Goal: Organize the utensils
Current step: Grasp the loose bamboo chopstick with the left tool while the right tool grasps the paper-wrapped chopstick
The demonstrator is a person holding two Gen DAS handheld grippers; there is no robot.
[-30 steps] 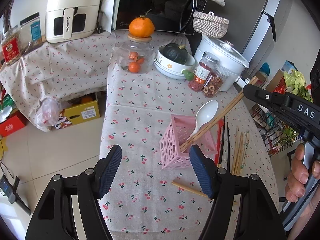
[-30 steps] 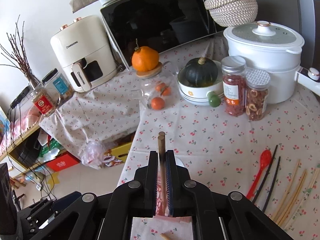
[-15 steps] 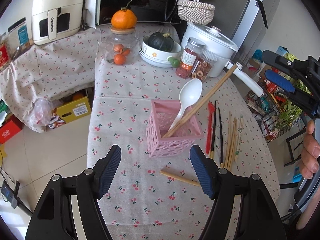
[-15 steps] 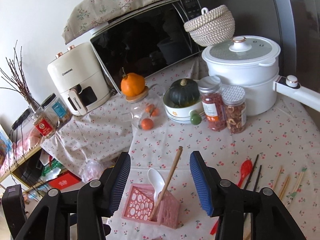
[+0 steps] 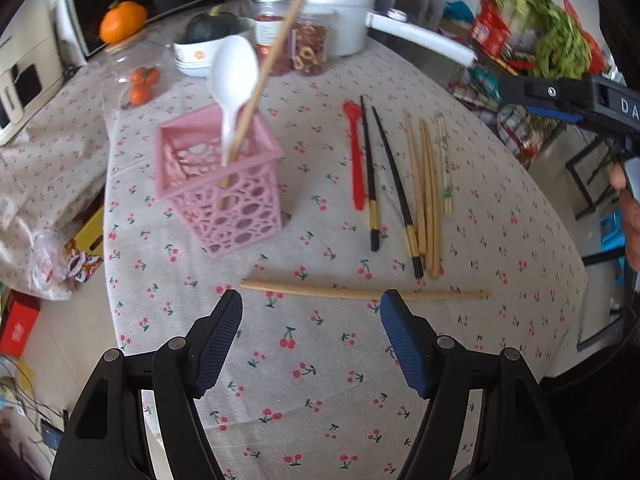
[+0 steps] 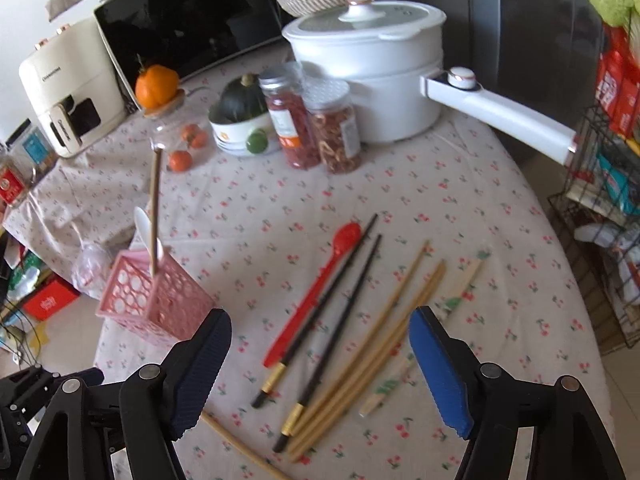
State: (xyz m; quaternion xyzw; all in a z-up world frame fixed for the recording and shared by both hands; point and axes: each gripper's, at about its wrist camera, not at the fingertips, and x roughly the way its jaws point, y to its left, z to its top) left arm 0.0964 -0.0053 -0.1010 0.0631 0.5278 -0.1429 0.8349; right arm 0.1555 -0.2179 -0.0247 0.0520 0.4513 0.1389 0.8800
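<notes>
A pink lattice holder (image 5: 224, 188) stands on the cherry-print tablecloth (image 5: 320, 360), holding a white spoon (image 5: 234, 76) and one wooden chopstick (image 5: 276, 56). Right of it lie a red spoon (image 5: 354, 156), two black chopsticks (image 5: 394, 176) and several wooden chopsticks (image 5: 426, 200). One wooden chopstick (image 5: 360, 292) lies crosswise just beyond my open, empty left gripper (image 5: 311, 336). My right gripper (image 6: 320, 364) is open and empty above the loose chopsticks (image 6: 360, 344); the holder (image 6: 152, 300) is to its left.
At the table's back stand a white pot (image 6: 372, 68) with a long handle (image 6: 500, 116), two jars (image 6: 316, 128), a bowl with a squash (image 6: 240, 120), a glass jar (image 6: 176, 136) and a microwave (image 6: 184, 28). A wire rack (image 6: 600, 200) stands right of the table.
The right gripper let go of the wooden chopstick in the holder, opened and swung right over the loose chopsticks. The left gripper moved closer, toward the crosswise chopstick.
</notes>
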